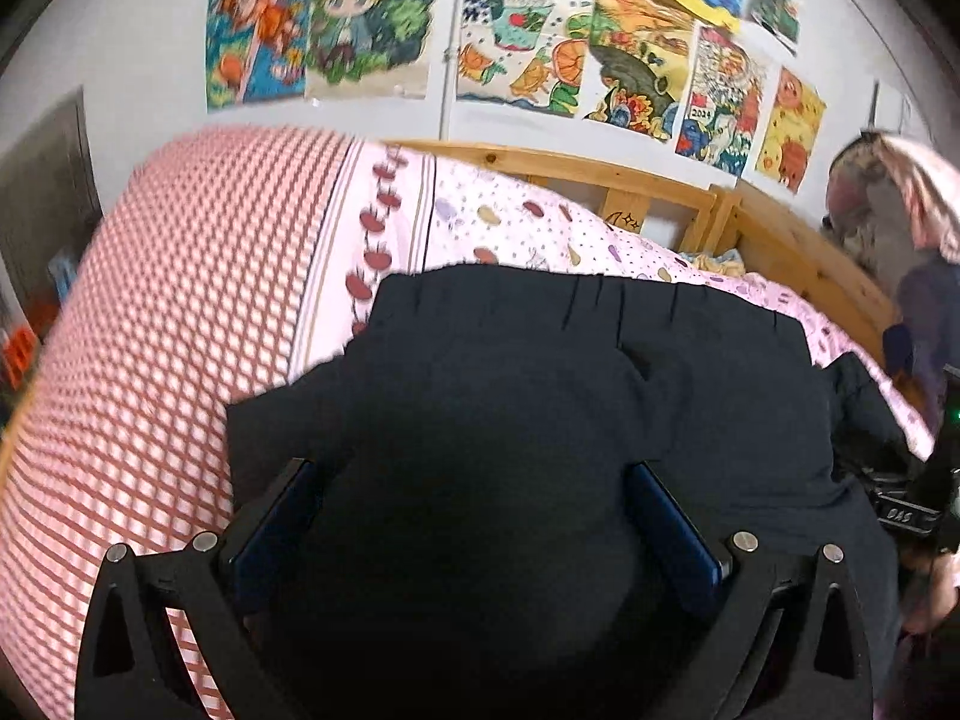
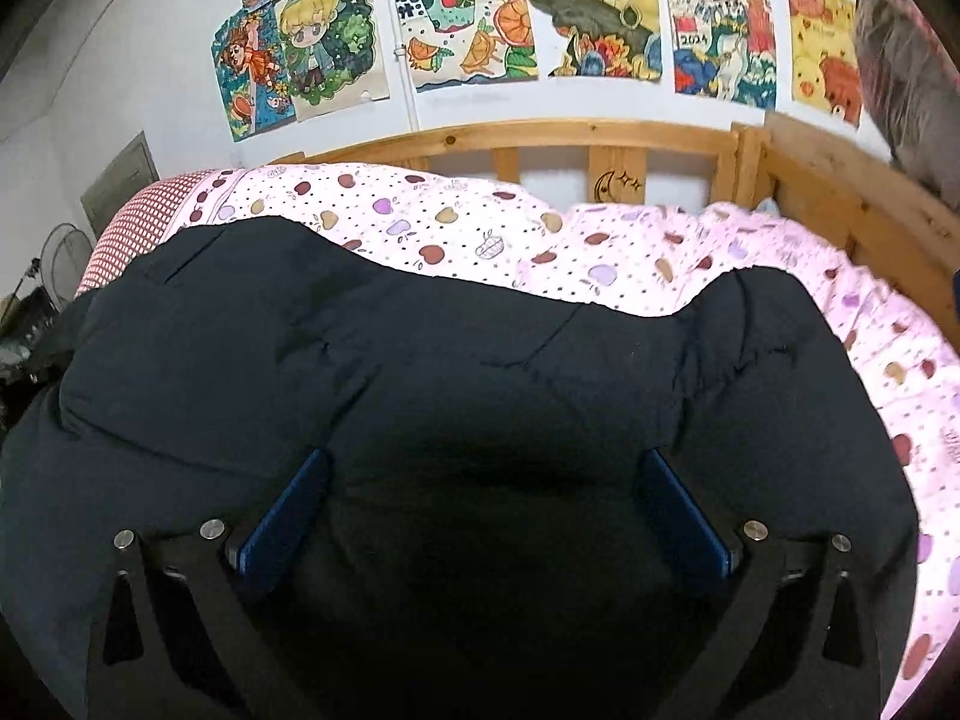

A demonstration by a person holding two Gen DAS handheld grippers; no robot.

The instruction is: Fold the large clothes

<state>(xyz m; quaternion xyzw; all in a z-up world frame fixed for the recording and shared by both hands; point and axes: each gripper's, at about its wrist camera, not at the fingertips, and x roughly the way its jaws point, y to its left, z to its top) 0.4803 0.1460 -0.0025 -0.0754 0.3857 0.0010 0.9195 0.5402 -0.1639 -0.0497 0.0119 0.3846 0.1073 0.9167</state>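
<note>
A large dark navy padded garment (image 1: pixel 510 396) lies spread on the bed, bulky and creased, with stitched seams near its far edge. My left gripper (image 1: pixel 471 471) hovers low over its left part, open, blue pads (image 1: pixel 282 516) wide apart with only dark cloth showing between them. In the right wrist view the same garment (image 2: pixel 420 360) fills the lower frame. My right gripper (image 2: pixel 486 456) is open over its middle, its fingers (image 2: pixel 678 504) spread above the fabric. Whether either gripper touches the cloth is hidden by the dark.
Pink bedding with a fruit print (image 2: pixel 600 240) and a red checked cover (image 1: pixel 150 330) lie under the garment. A wooden bed rail (image 2: pixel 540 138) runs along the far side below wall drawings (image 2: pixel 480 18). Clothing hangs at the right (image 1: pixel 900 204). A black device and a hand (image 1: pixel 936 576) show at the right edge.
</note>
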